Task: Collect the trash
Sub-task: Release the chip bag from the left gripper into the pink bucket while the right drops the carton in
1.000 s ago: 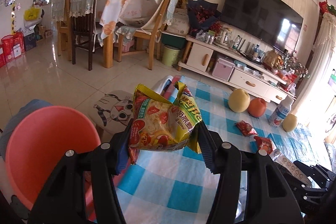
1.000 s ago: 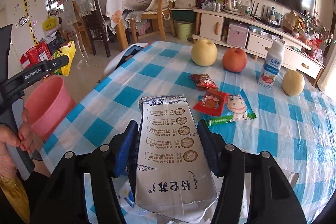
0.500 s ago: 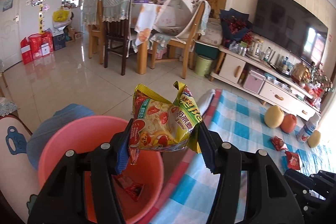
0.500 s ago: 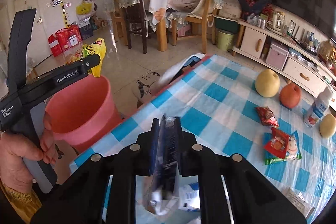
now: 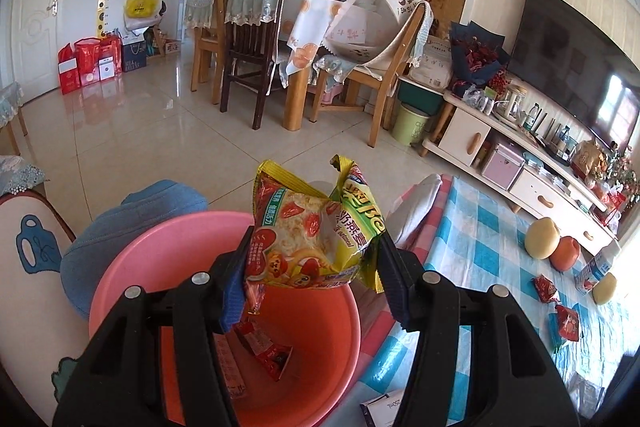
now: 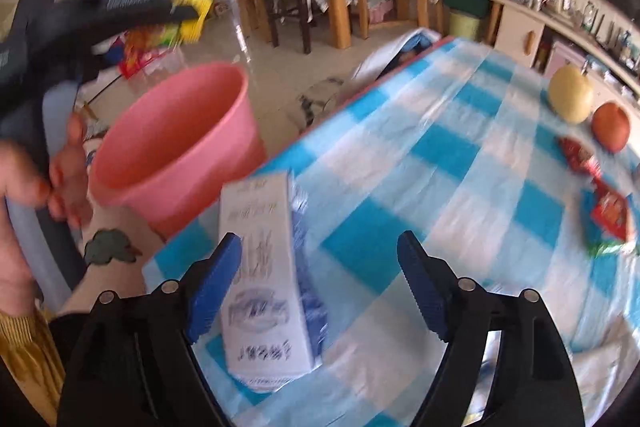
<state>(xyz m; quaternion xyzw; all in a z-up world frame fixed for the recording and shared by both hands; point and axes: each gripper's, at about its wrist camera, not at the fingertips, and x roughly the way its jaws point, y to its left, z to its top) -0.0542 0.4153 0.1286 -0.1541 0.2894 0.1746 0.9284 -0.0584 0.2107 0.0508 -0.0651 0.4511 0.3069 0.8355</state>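
While the left tool [image 5: 312, 279] grips the snack bag [image 5: 314, 233] upright over the bin [image 5: 160, 239], the right tool [image 6: 320, 283] gapes wide; the carton [image 6: 268, 287] lies lengthwise.

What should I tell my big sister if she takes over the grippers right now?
Left gripper: shut on the yellow snack bag, above the pink bin.
Right gripper: open; the white carton lies on the table between its fingers.
Done: some red wrappers are in the bin.
Left: drop the bag, bin the carton and the red wrappers on the table.
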